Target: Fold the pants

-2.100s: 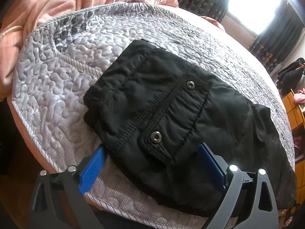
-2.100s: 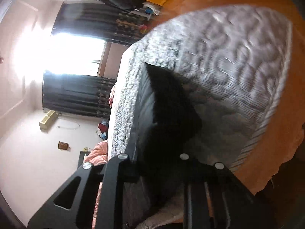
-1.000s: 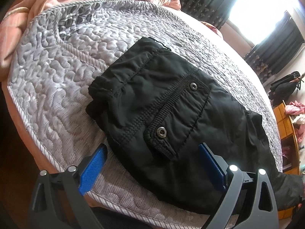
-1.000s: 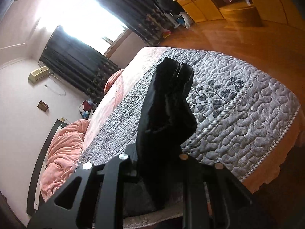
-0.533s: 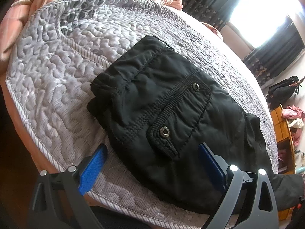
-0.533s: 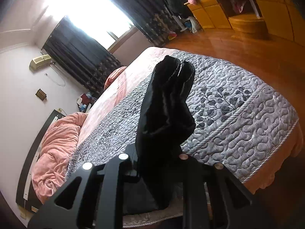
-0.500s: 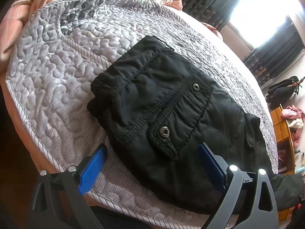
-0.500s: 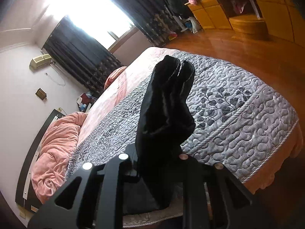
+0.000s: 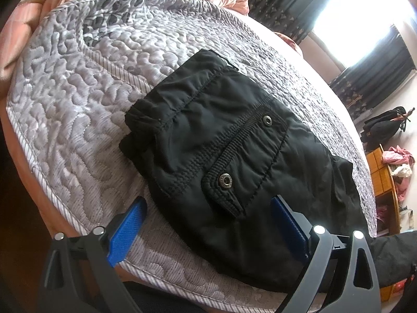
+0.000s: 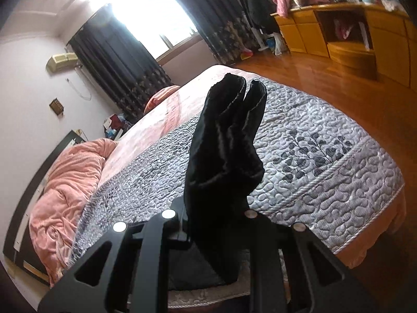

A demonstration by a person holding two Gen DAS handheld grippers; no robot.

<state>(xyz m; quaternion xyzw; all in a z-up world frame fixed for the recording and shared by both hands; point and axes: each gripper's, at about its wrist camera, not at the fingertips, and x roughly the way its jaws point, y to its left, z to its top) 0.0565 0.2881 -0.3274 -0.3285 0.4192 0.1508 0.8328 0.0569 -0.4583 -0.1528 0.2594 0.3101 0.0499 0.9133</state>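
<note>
Two claws are working: my right gripper (image 10: 216, 224) is clenching the black padded pants (image 9: 234, 161) by what looks like the leg ends, while my left gripper (image 9: 206, 224) is hovering released above their waistband end on the grey quilted bedspread (image 9: 65, 99), nearer the fold.

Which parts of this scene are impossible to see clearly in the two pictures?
- Right hand-held gripper, right wrist view: its pads are hidden by the black fabric pants it grips.
- Pants' far end, left wrist view: cut off behind the finger of the left hand-held gripper and the frame's lower right edge.
- Items on the yellow wooden cabinet, right wrist view: blurred, too small to name.
- Window: overexposed.
</note>
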